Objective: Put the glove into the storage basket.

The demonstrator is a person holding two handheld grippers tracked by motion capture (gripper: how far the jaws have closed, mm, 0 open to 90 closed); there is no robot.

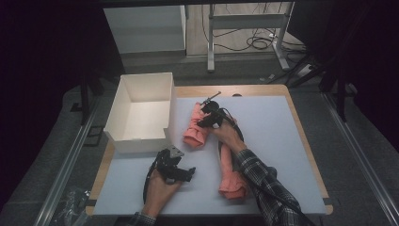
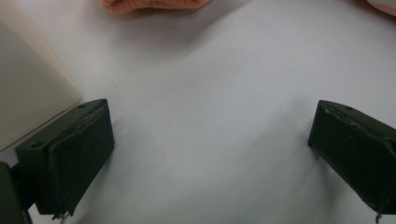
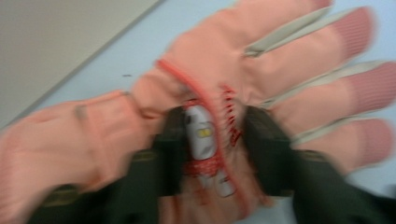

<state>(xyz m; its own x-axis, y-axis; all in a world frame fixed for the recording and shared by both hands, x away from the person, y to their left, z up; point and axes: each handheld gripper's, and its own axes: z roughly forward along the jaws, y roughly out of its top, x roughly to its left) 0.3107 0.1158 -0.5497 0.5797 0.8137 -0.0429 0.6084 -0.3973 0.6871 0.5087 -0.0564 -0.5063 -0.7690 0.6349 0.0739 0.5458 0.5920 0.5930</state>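
One pink glove (image 3: 261,88) pinched at palm beside white box (image 1: 141,110), 2nd glove (image 1: 230,176) flat nearby.

Bare mat (image 1: 273,141) open at right, white box (image 1: 141,113) walling the left, 2 pink gloves (image 1: 195,125) mid-table

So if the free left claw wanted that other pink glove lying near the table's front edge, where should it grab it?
Probably at the ribbed cuff of the pink fabric glove, coming from the left over bare white table. The cuff end is bunched and thick, and the open left gripper already sits beside it.
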